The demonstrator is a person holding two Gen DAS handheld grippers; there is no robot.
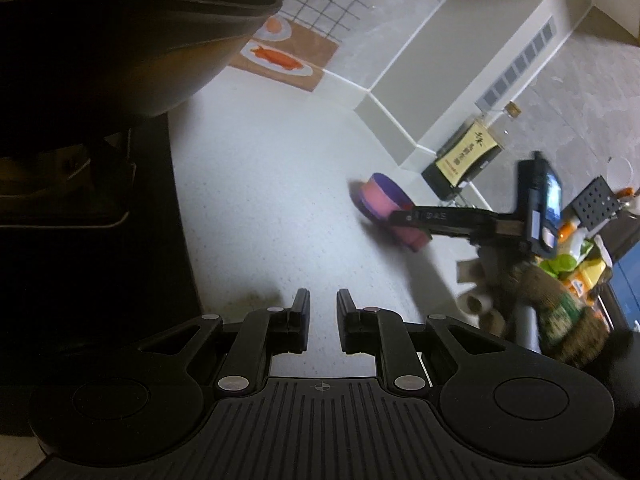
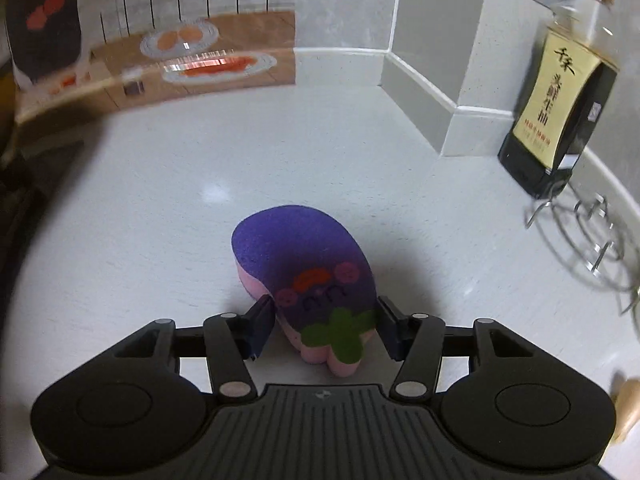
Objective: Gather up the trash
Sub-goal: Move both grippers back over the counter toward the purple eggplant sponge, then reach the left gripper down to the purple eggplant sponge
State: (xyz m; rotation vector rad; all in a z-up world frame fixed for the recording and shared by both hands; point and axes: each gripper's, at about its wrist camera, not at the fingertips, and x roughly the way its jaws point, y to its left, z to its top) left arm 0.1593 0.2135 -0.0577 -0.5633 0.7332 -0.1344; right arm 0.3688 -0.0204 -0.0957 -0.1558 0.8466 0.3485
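Note:
An eggplant-shaped sponge [image 2: 296,248], purple on top with a pink underside and a green leaf end, lies on the white counter [image 2: 200,184]. My right gripper [image 2: 325,310] straddles its near end, and both pads touch its sides. In the left wrist view the same sponge [image 1: 378,200] shows at the right, with my right gripper [image 1: 404,220] reaching in from a gloved hand [image 1: 560,304]. My left gripper [image 1: 323,300] hovers over bare counter [image 1: 260,180], its fingers nearly together with nothing between them.
A dark wok [image 1: 120,40] on a black stove [image 1: 80,208] fills the left. A soy sauce bottle [image 2: 560,92] stands by the wall ledge [image 2: 424,92], with a wire trivet [image 2: 592,240] beside it. Cardboard rolls [image 1: 476,302] and packets lie at the far right.

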